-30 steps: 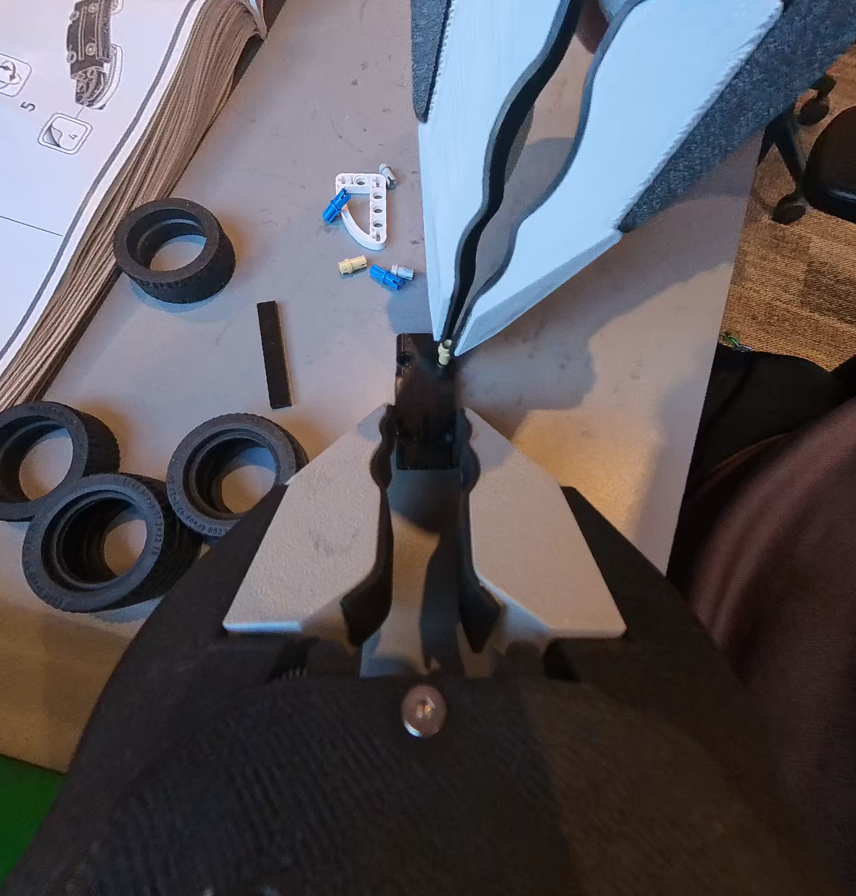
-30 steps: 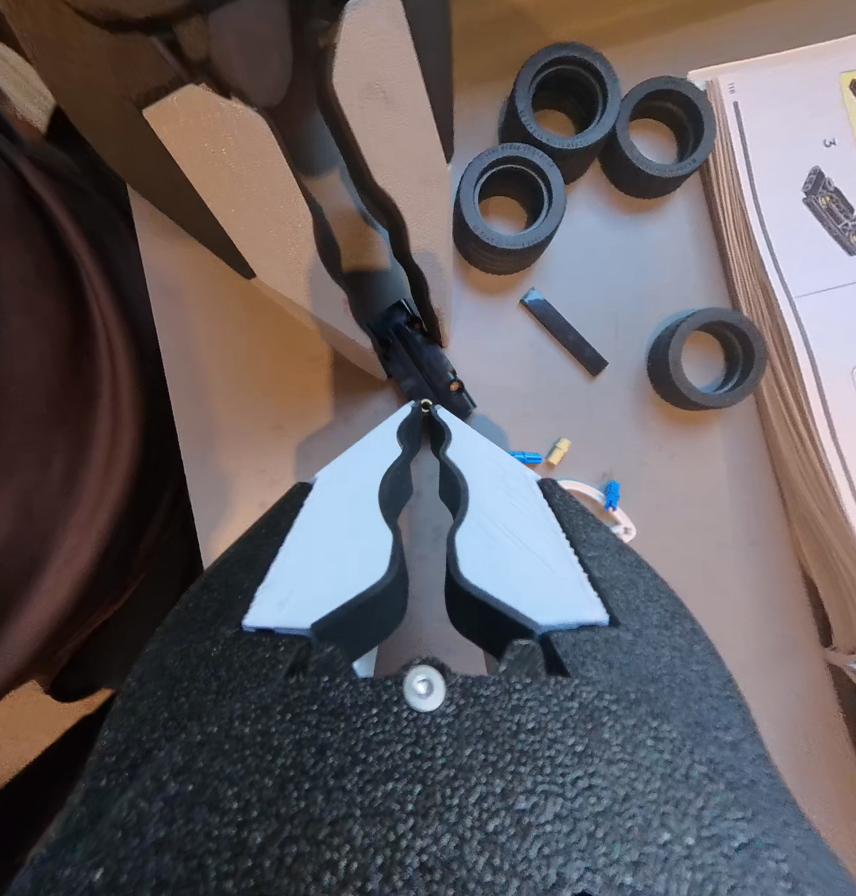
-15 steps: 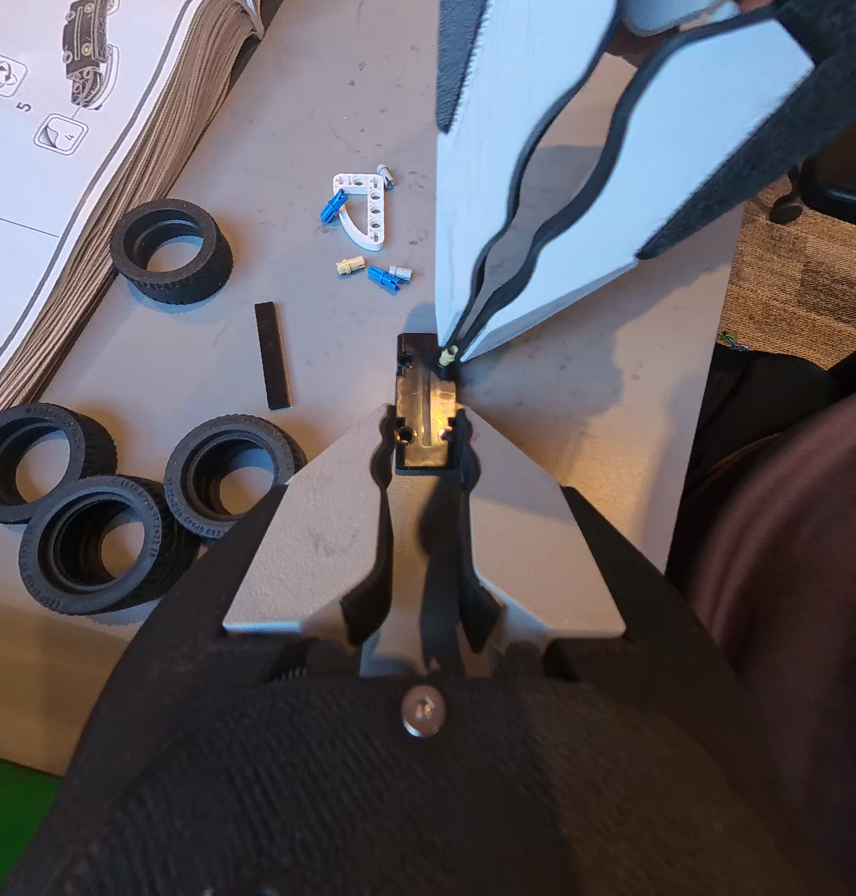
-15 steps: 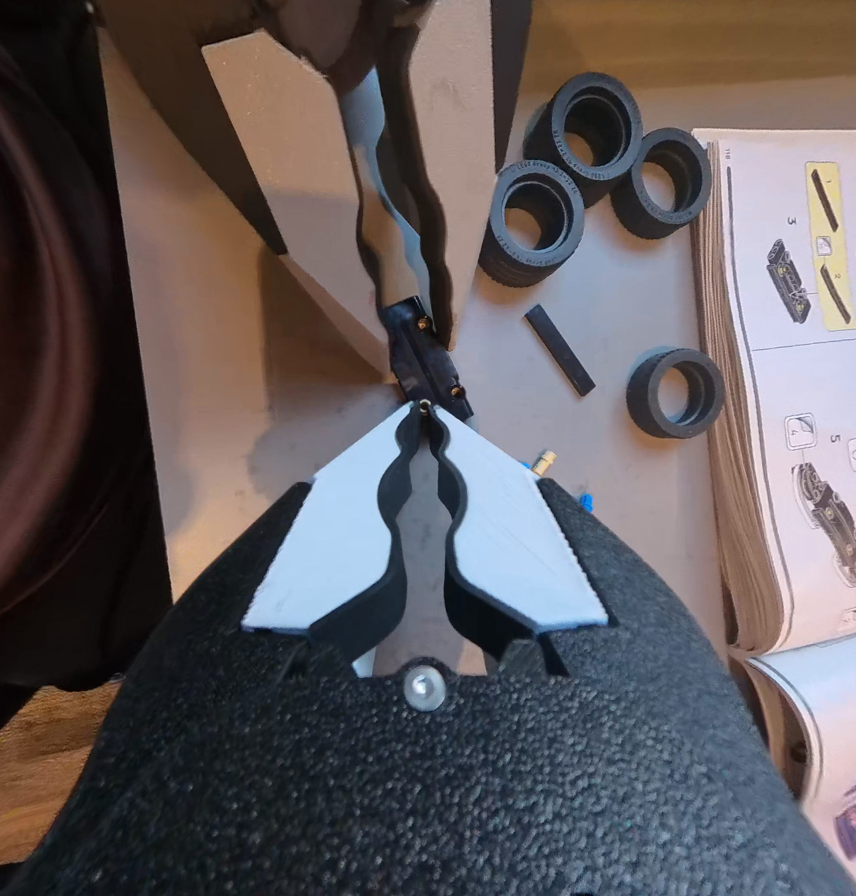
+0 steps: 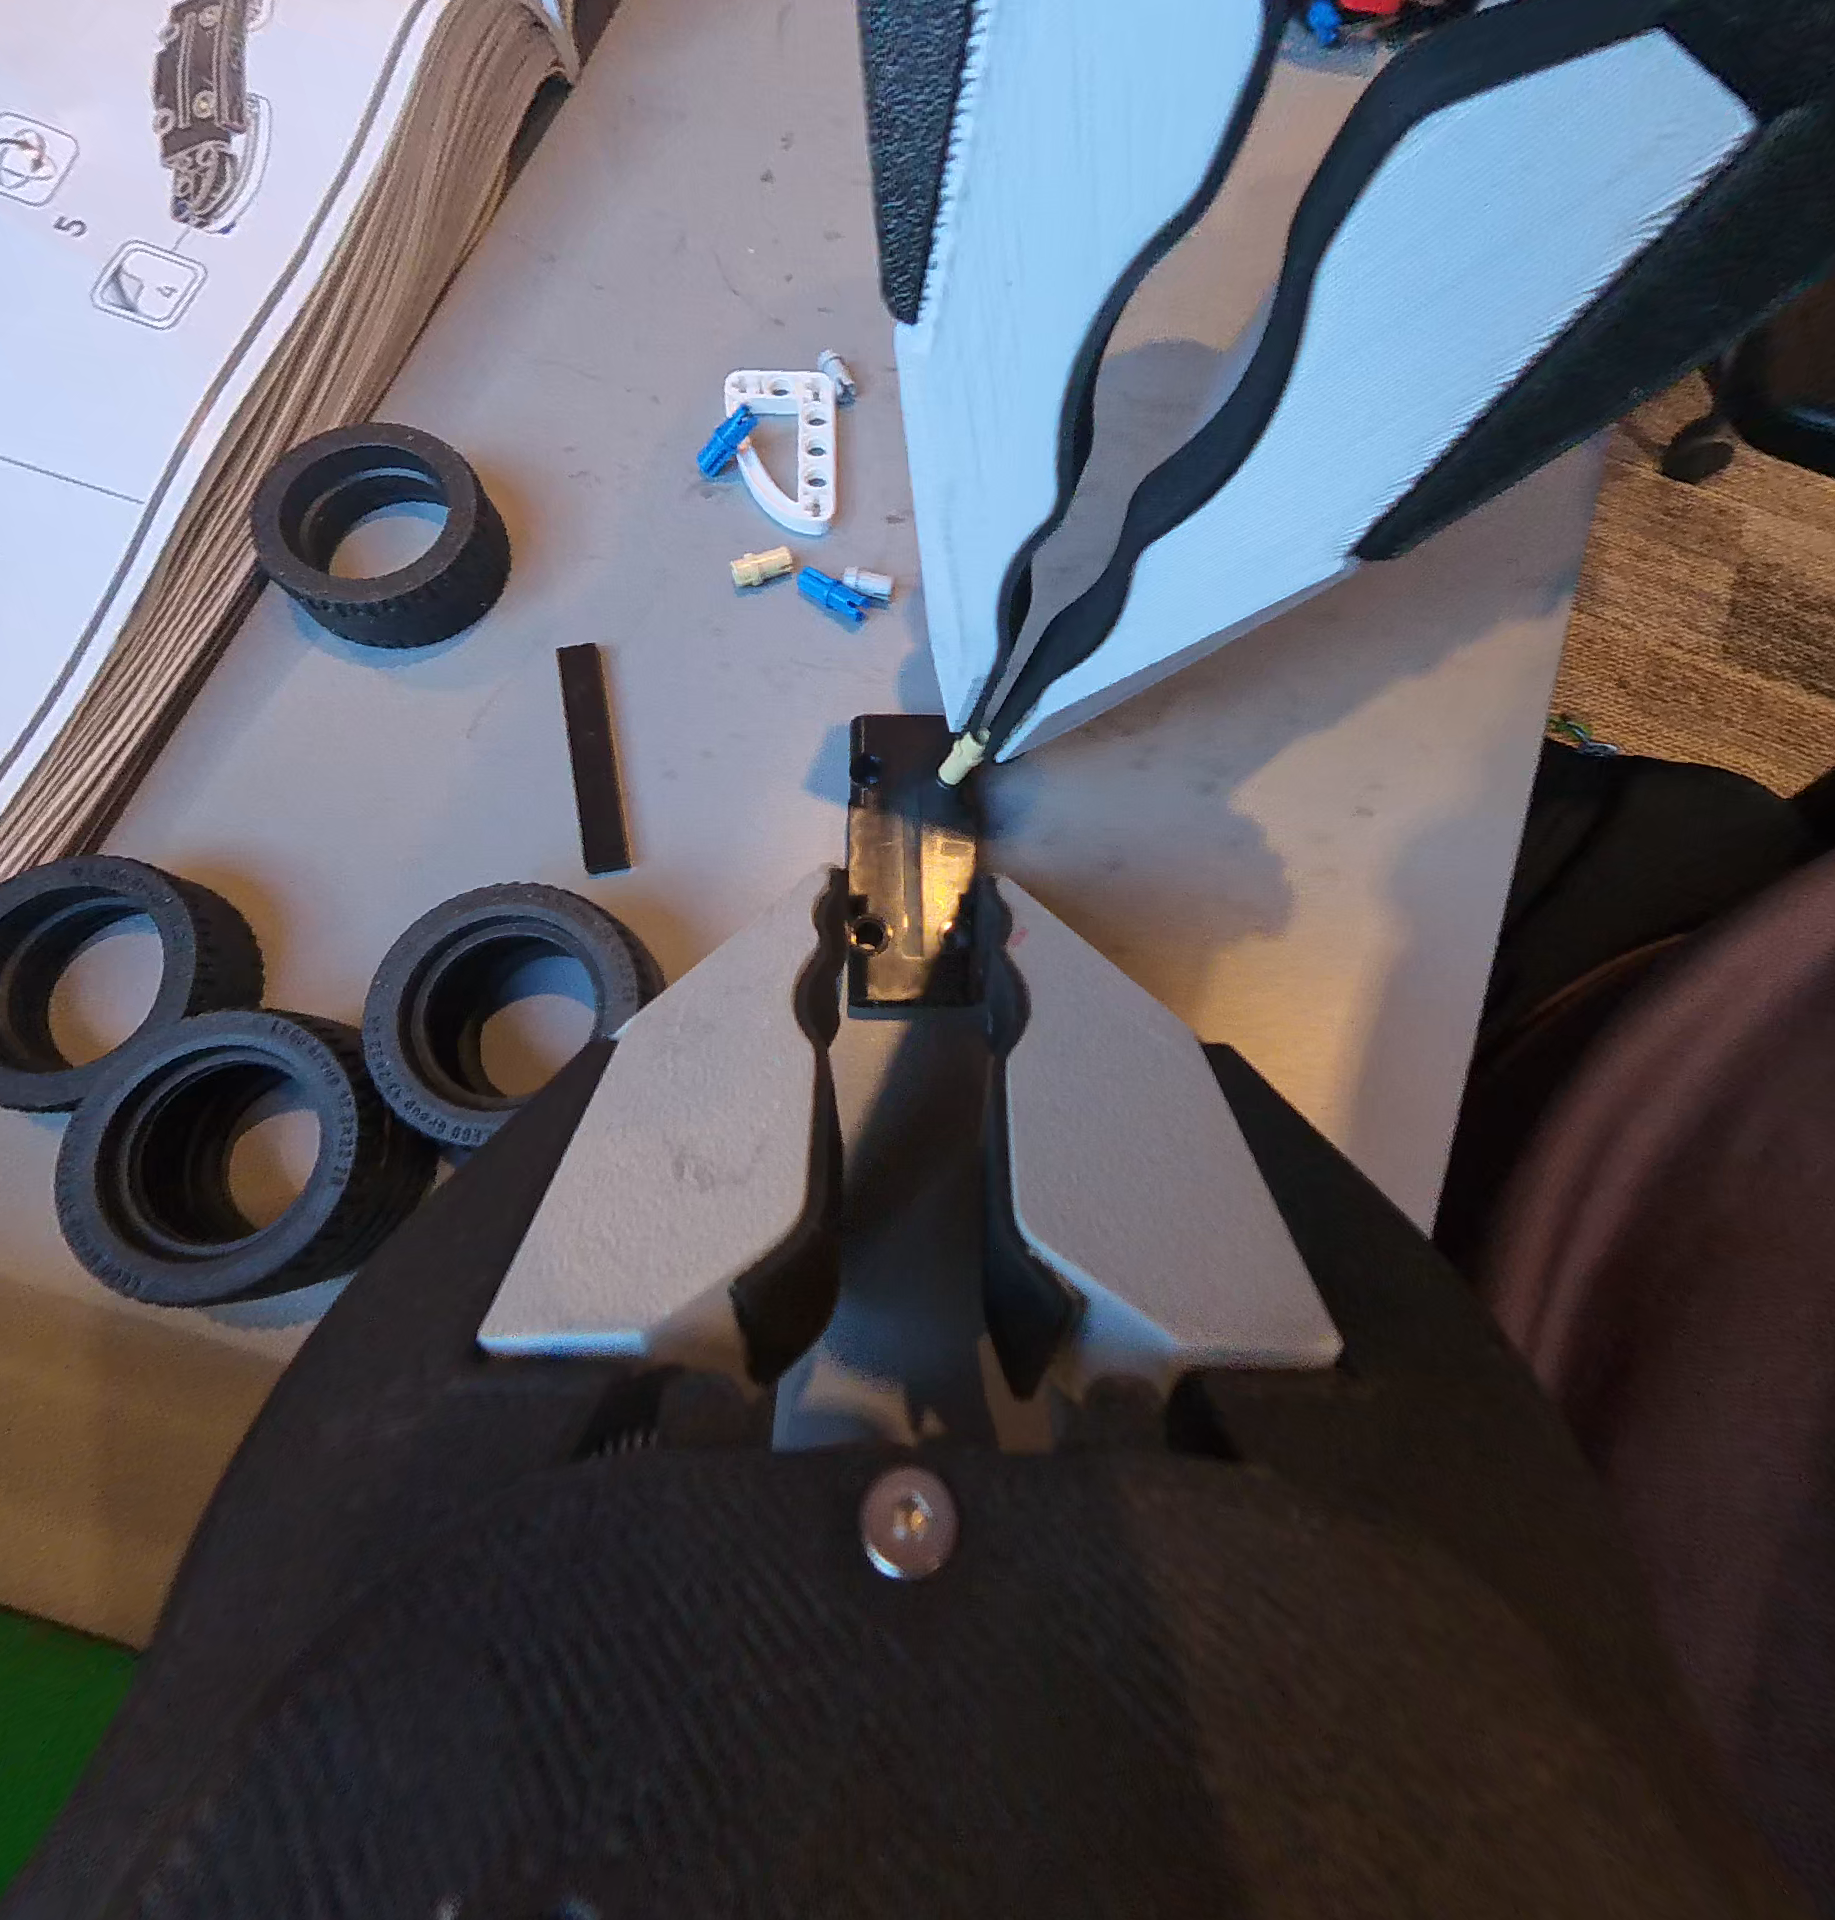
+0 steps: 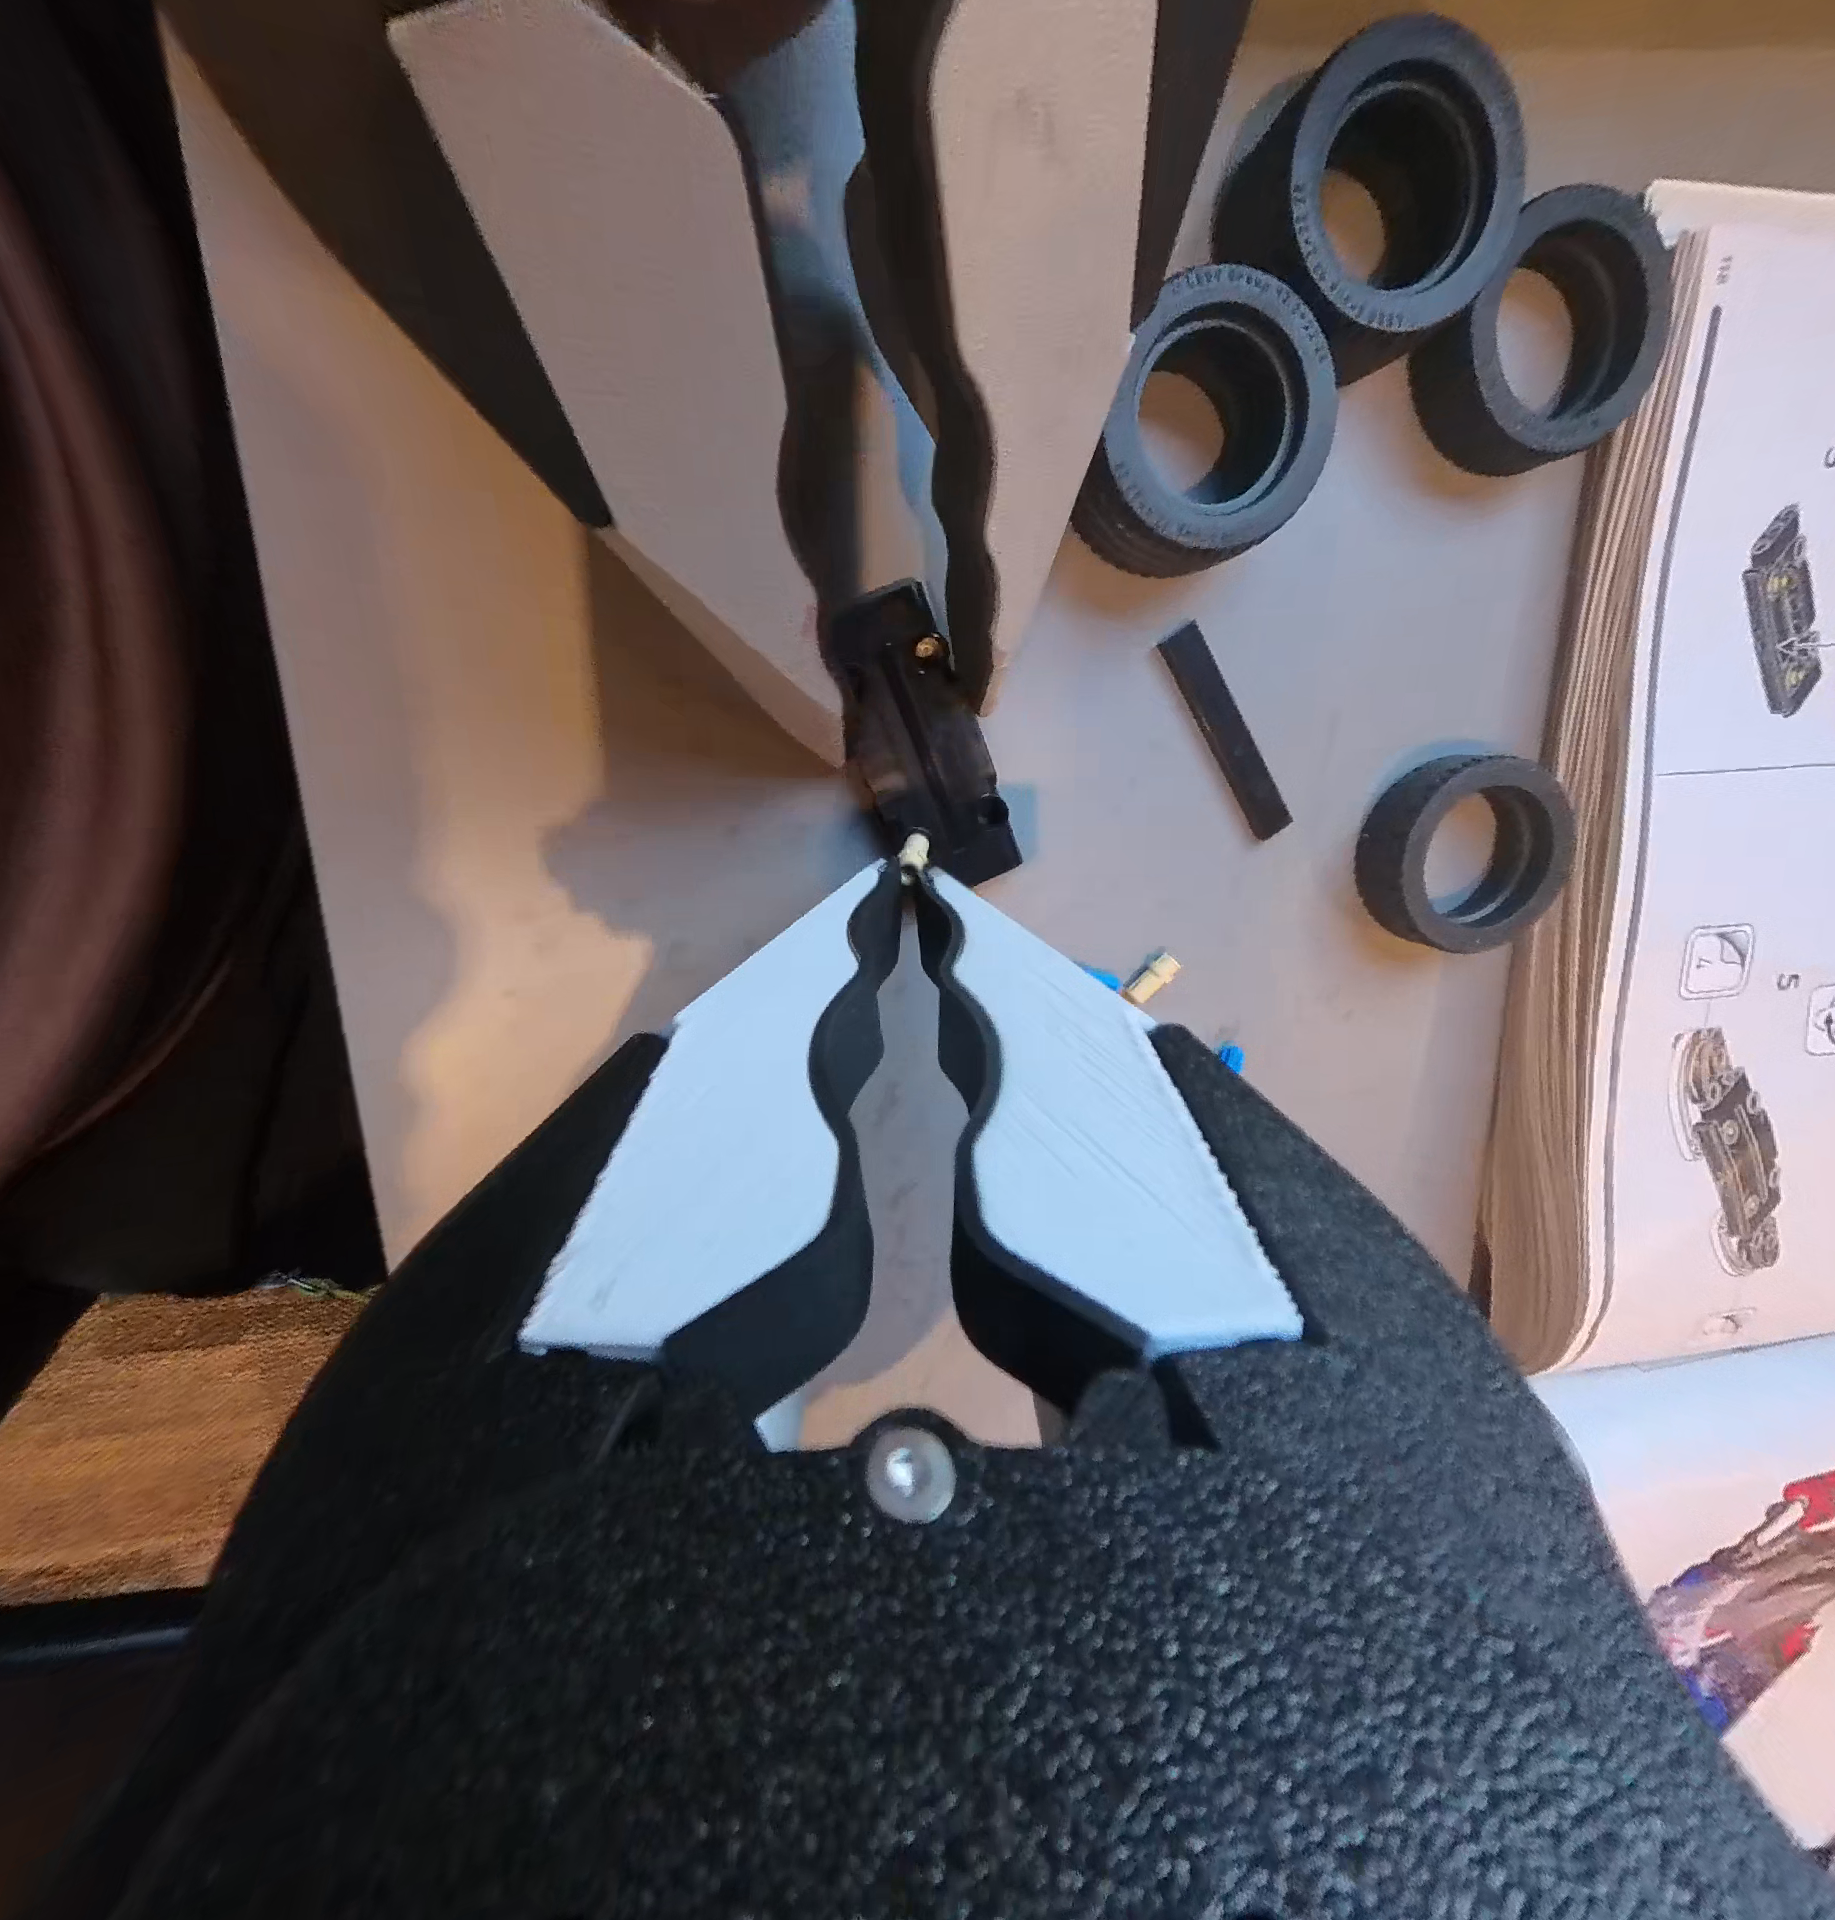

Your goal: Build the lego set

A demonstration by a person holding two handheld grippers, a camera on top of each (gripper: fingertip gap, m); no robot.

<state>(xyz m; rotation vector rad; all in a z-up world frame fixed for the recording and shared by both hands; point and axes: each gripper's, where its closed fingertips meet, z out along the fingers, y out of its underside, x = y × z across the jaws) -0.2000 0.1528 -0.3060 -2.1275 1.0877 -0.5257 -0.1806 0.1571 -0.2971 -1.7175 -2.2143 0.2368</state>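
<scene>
My left gripper (image 5: 908, 904) is shut on a black lego block (image 5: 913, 831) and holds it just above the grey table (image 5: 1256, 883). My right gripper (image 5: 980, 740) comes in from the far side, shut on a small tan pin (image 5: 960, 767). The pin's tip touches the block's far right corner. In the right wrist view the right gripper (image 6: 908, 875) holds the tan pin (image 6: 915, 852) against the near end of the block (image 6: 928, 743). The left gripper (image 6: 897, 649) reaches down from the top there. Another tan pin end (image 6: 925, 646) shows in the block's far end.
Several black tyres (image 5: 378, 535) lie at the left, with a black flat strip (image 5: 593, 758) beside them. A white curved beam (image 5: 793, 452), blue pins (image 5: 830, 594) and a loose tan pin (image 5: 762, 568) lie farther off. An open instruction book (image 5: 113, 260) is far left. The table edge (image 5: 1495, 935) and a person's dark clothing are right. Both grippers' tips are roughly 20 cm from the open instruction book (image 5: 113, 260). My right wrist view (image 6: 1749, 966) looks at it from another angle.
The left gripper has tipped the block so its glossy top face shows. The right gripper has swung round and tilted, with the pin staying at the block's corner.
</scene>
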